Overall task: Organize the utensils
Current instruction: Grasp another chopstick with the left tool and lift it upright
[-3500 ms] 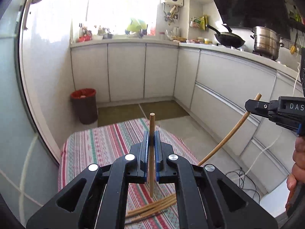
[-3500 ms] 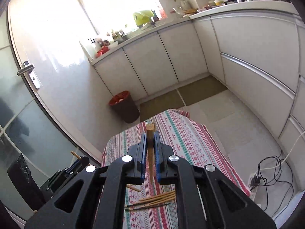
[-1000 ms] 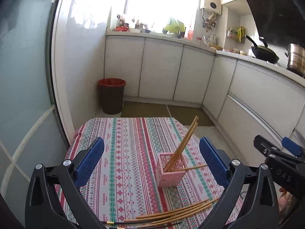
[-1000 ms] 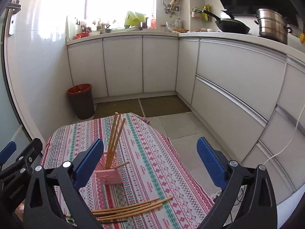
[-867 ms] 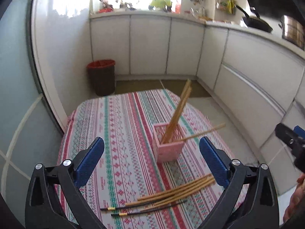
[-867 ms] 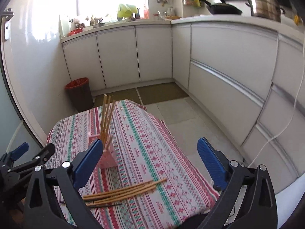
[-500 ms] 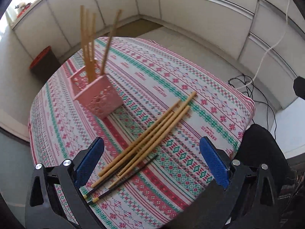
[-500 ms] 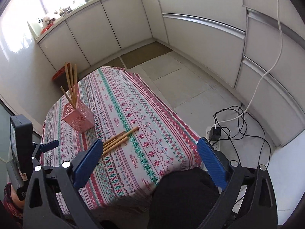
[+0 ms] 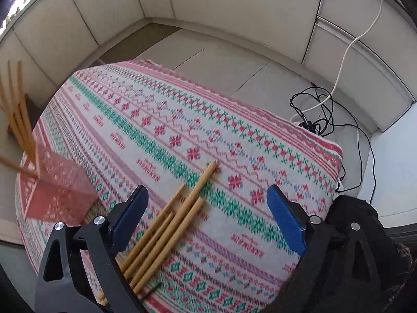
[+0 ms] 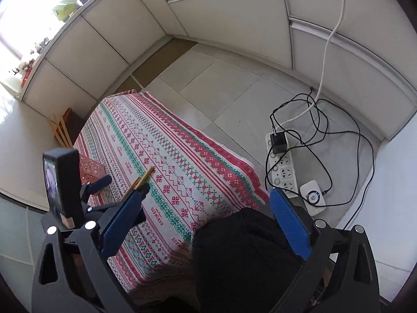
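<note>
Across a small table lies a striped cloth [image 9: 182,120] in red, green and white bands, set on a pale tiled floor ringed by white cabinets [image 10: 229,20]. Beside the table on the floor sit one power strip [image 10: 282,164] and tangled black cables. On the cloth stands one pink basket [image 9: 56,193] holding about four upright chopsticks [image 9: 19,120]. Just beside the basket lies a loose bundle of some four bamboo chopsticks [image 9: 169,224], with one dark stick under it. The left gripper [image 9: 207,216] hangs over that bundle, blue pads spread wide, gripping nothing. The right gripper [image 10: 206,221] is likewise wide apart and empty, farther from the basket.
</note>
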A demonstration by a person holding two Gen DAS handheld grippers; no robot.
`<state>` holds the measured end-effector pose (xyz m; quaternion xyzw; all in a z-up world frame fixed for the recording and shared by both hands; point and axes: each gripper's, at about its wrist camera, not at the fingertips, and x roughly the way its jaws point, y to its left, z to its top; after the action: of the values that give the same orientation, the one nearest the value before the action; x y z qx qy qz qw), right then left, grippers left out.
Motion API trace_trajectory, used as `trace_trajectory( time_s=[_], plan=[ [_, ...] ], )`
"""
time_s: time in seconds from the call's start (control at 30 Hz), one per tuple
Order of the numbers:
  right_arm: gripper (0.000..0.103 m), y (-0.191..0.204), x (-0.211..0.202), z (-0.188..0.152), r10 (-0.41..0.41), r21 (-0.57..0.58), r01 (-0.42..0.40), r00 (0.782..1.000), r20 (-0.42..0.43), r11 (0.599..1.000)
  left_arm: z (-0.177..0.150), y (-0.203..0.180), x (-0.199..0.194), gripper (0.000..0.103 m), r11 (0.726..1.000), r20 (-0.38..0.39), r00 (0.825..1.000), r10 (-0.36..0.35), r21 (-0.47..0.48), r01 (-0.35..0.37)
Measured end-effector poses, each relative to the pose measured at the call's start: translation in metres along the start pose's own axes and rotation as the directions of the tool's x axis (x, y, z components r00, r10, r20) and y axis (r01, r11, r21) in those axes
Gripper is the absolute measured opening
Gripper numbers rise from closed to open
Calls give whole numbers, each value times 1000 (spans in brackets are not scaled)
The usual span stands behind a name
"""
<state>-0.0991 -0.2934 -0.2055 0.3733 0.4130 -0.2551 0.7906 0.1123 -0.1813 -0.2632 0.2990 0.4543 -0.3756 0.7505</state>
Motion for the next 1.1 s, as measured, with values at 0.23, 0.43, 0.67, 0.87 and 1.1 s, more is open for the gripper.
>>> trace_trajectory(
  time_s=[0.23, 0.43, 0.67, 0.87, 1.1],
  plan=[
    [96, -5, 6, 2, -23, -5, 23, 1000, -13, 1000, 16, 11, 48, 46, 997, -129, 990, -50, 51, 57],
    [96, 3, 15, 3, -45, -25, 44, 999, -32, 999, 14, 3, 55, 13, 982, -149, 982, -118, 128, 138],
    [96, 6, 27, 0, -53, -12, 52, 995, -80, 999, 6, 4, 45, 6, 990, -54, 996, -66, 119, 72],
    [96, 23, 46, -5, -39, -21, 36, 990, -132, 999, -11, 21, -15, 6, 997, 111, 992, -57, 66, 50],
    [86, 64, 101, -12, 35, 74, -9, 937, -349, 997, -59, 50, -107, 6, 998, 296, 955, 16, -56, 0]
  ],
)
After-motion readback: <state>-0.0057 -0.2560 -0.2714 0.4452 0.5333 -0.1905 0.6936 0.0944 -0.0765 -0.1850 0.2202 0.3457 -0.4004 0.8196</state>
